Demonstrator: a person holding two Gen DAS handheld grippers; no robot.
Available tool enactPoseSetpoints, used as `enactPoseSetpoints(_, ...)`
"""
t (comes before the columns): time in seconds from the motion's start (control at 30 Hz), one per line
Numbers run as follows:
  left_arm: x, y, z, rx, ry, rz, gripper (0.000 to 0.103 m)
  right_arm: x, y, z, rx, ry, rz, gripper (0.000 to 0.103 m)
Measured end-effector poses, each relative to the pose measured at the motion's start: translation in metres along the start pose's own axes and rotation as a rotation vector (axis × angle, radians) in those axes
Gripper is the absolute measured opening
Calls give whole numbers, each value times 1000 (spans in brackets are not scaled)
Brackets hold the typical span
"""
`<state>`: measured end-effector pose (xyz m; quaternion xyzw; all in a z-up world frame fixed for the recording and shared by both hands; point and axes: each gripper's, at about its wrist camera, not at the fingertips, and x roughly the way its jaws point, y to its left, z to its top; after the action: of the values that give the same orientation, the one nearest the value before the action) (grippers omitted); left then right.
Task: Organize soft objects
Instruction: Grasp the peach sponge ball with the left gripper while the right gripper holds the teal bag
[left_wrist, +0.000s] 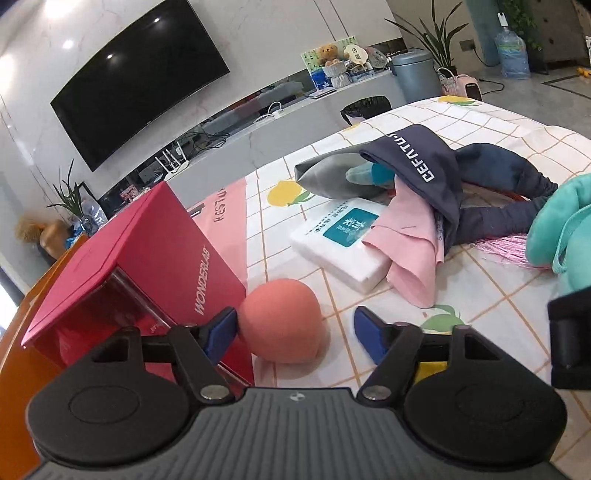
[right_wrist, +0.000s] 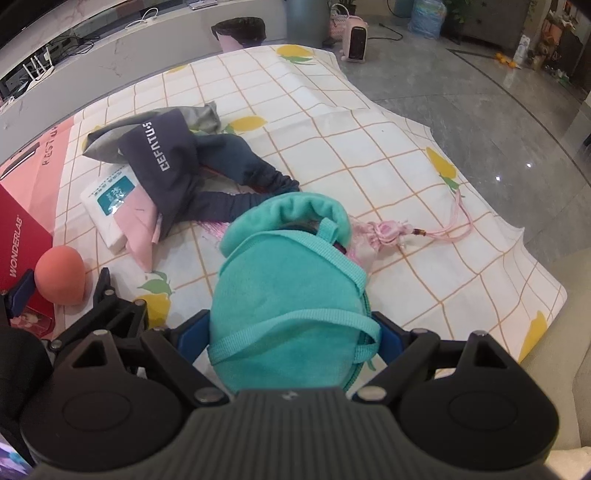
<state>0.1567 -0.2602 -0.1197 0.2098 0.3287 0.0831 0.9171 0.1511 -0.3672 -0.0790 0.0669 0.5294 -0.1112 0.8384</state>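
My left gripper (left_wrist: 295, 334) is open; a salmon-pink soft ball (left_wrist: 282, 319) lies on the tablecloth between its blue fingers, against the left one. The ball also shows in the right wrist view (right_wrist: 61, 275). My right gripper (right_wrist: 291, 334) is shut on a teal plush pouch with straps (right_wrist: 288, 295), held above the table; its edge shows in the left wrist view (left_wrist: 561, 225). A pile of navy fabric (left_wrist: 424, 166), a pink cloth (left_wrist: 410, 243) and a grey pouch (left_wrist: 325, 173) lies on a white tissue pack (left_wrist: 340, 240).
A red box marked WONDERLAB (left_wrist: 155, 251) stands open just left of the ball. A pink tasselled sachet (right_wrist: 388, 232) lies beyond the teal pouch. The checked tablecloth (right_wrist: 332, 129) ends at the far and right edges. Grey floor lies beyond.
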Motion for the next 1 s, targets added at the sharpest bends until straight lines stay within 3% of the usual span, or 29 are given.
enactPoseSetpoints(0.07,1,1,-2,1,-2,45,55,-1,0,0,0,-3,9,88)
enactPoseSetpoints(0.23,-13,5,-12,36,-16,21,52,-2,3,0,-19,-8,28,88)
enactPoseSetpoints(0.5,-62,45,-50,0,-13,-183,51,-3,5,-1,-27,-5,41,88)
enactPoseSetpoints(0.67,-70,71,-63,-26,-29,-328,58,0,9,-1,-51,14,74,88)
enactPoseSetpoints(0.8,-58,65,-63,-1,-12,-334,78,2,15,-3,-81,35,70,88)
enactPoseSetpoints(1.0,-48,56,-60,35,-32,-303,78,3,14,-3,-76,34,68,88)
